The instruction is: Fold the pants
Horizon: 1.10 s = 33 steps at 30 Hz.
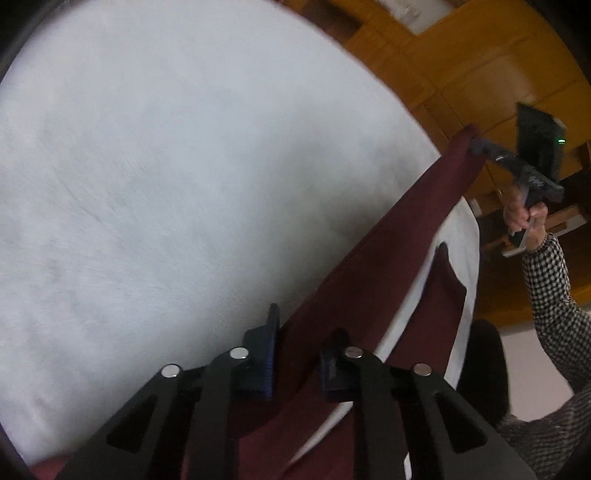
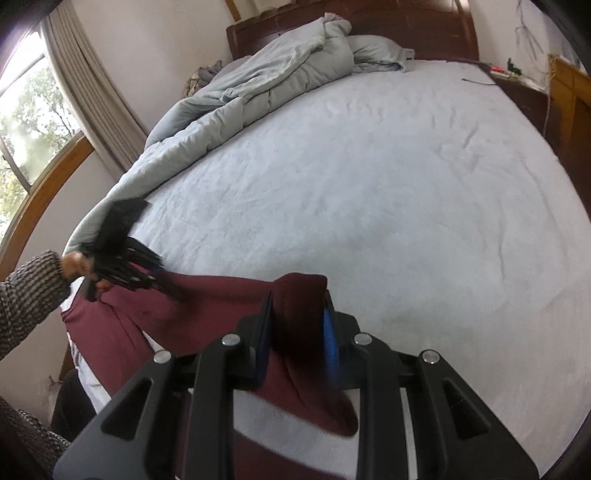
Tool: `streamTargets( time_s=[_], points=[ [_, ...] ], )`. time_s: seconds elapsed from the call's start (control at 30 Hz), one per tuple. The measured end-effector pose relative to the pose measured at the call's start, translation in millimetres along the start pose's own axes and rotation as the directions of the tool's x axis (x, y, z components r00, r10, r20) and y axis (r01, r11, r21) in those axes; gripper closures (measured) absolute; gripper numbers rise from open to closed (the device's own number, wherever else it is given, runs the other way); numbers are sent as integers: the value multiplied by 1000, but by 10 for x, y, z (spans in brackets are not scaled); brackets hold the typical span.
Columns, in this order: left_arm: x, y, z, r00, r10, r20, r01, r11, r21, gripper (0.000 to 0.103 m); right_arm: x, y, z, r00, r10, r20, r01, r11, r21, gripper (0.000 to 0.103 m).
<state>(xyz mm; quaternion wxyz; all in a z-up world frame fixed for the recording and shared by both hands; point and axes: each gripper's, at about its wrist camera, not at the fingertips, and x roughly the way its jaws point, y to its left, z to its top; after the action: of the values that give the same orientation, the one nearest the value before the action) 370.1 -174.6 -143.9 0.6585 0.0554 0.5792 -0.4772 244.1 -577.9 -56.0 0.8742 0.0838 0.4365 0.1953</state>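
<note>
My right gripper (image 2: 297, 325) pinching one corner of the maroon pants (image 2: 207, 306), my left gripper (image 1: 295, 354) pinching the other, one garment stretched between them along the bed's near edge, pale sheet (image 2: 369, 192) open beyond, one rumpled duvet (image 2: 258, 85) far side.

**Bedroom surroundings, both wrist views**

A pale blue bed sheet (image 2: 388, 192) is filling the centre of the right wrist view. A rumpled grey quilt (image 2: 258, 85) is lying at upper left, reaching toward the dark wooden headboard (image 2: 406, 22) along the top. A beige curtain (image 2: 88, 85) is hanging beside the window (image 2: 22, 110) at far left. Yellow wooden furniture (image 1: 461, 62) is occupying the left wrist view's upper right.
</note>
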Motion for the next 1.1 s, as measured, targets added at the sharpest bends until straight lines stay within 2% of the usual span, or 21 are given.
streamTargets(
  time_s=[0.03, 0.1, 0.23, 0.37, 0.43, 0.53, 0.6, 0.63, 0.67, 0.7, 0.73, 0.8, 0.83, 0.87, 1.0, 1.03, 1.1],
  points=[
    [-90, -119, -44, 998, 39, 38, -40, 999, 11, 87, -50, 16, -74, 1000, -13, 12, 13, 1000, 1, 79],
    [-320, -493, -233, 983, 140, 119, -147, 988, 54, 88, -143, 48, -191, 999, -32, 35, 32, 999, 1, 79],
    [-381, -1100, -650, 941, 297, 162, -313, 947, 80, 88, -350, 136, -577, 992, -108, 64, 109, 994, -22, 81],
    [-169, -1464, -1203, 930, 327, 166, -345, 934, 89, 88, -399, 200, -1180, 990, -138, -10, 138, 990, 6, 81],
    [75, -1640, -1467, 929, 345, 134, -361, 925, 121, 88, -385, 265, -1431, 986, -158, -53, 159, 987, 11, 81],
    [303, -1677, -1745, 913, 388, 128, -403, 907, 124, 88, -399, 323, -1823, 979, -173, -107, 179, 983, 44, 81],
    [415, -1665, -1882, 909, 397, 124, -409, 908, 93, 88, -403, 344, -2035, 975, -173, -136, 185, 980, 79, 80],
    [421, -1612, -1894, 905, 407, 122, -418, 905, 82, 87, -375, 344, -2113, 973, -163, -163, 180, 979, 96, 76],
    [441, -1573, -1891, 902, 413, 122, -423, 903, 73, 87, -334, 343, -2196, 963, -173, -206, 199, 974, 111, 65],
    [471, -1550, -1896, 897, 422, 128, -433, 899, 70, 87, -321, 346, -2245, 957, -179, -229, 212, 969, 129, 61],
    [495, -1536, -1899, 892, 433, 133, -445, 893, 74, 86, -348, 355, -2271, 961, -162, -224, 200, 968, 155, 58],
    [498, -1537, -1876, 887, 441, 136, -452, 890, 67, 85, -439, 365, -2260, 976, -105, -189, 147, 963, 224, 43],
    [507, -1556, -1864, 888, 440, 136, -451, 890, 64, 85, -491, 341, -2270, 985, -58, -165, 102, 956, 274, 31],
    [517, -1573, -1868, 888, 438, 138, -449, 891, 61, 84, -555, 316, -2277, 991, -9, -130, 52, 941, 333, 26],
    [575, -1575, -1943, 883, 448, 143, -458, 888, 45, 82, -584, 213, -2300, 993, 87, -83, -37, 879, 475, 23],
    [591, -1579, -1967, 881, 450, 145, -459, 887, 39, 82, -534, 180, -2316, 991, 92, -100, -31, 870, 493, 23],
    [600, -1574, -1959, 881, 450, 148, -459, 888, 26, 82, -419, 121, -2326, 986, 53, -159, 34, 868, 495, 23]
  ],
)
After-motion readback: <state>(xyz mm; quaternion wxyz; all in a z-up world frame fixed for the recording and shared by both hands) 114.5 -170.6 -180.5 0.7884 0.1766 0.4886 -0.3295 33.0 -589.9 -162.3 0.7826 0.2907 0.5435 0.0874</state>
